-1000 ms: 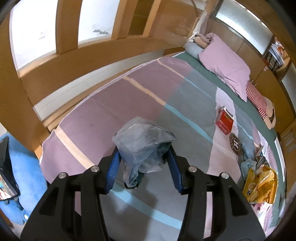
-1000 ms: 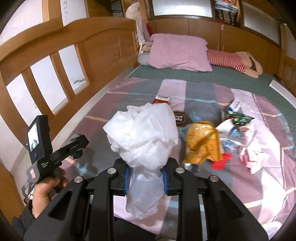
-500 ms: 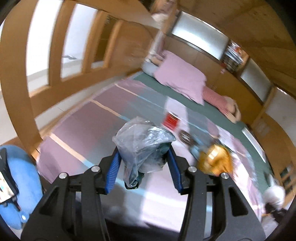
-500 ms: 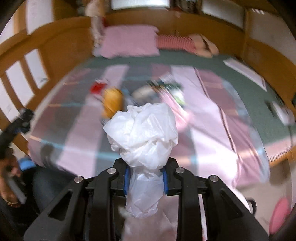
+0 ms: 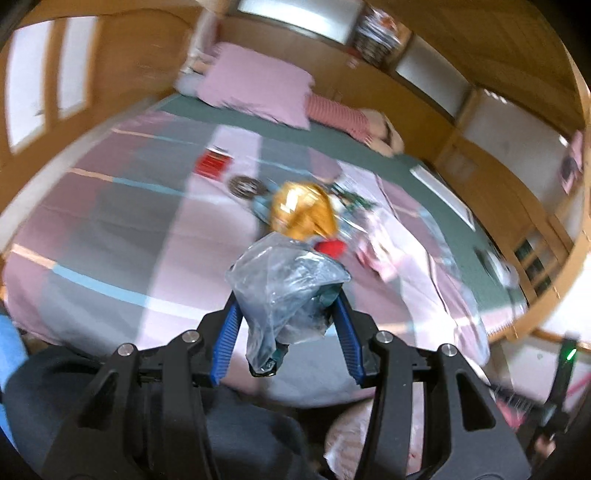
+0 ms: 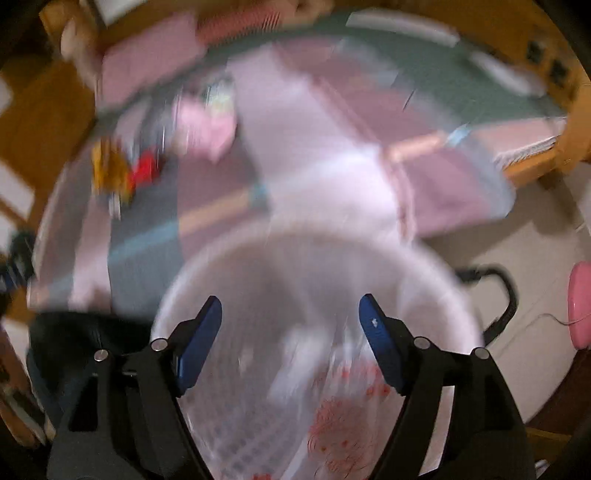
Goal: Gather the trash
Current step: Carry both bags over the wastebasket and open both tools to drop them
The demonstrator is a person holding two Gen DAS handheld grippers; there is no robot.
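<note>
white bag gone from just-opened, empty right tool (image 6: 290, 314) over blurred basket (image 6: 436, 266); left tool (image 5: 286, 314) w/ clear bag (image 5: 284, 284) clamped

Home bedroom. Wooden-framed bed (image 5: 491, 206) with striped pink-grey bedspread (image 5: 122, 221), pink pillow (image 5: 255, 85) at the head end, wood-panelled walls (image 5: 461, 44) with cupboards, shelf of books (image 5: 376, 29). White laundry-style basket (image 6: 439, 291) on the floor beside the bed's foot edge.
</note>
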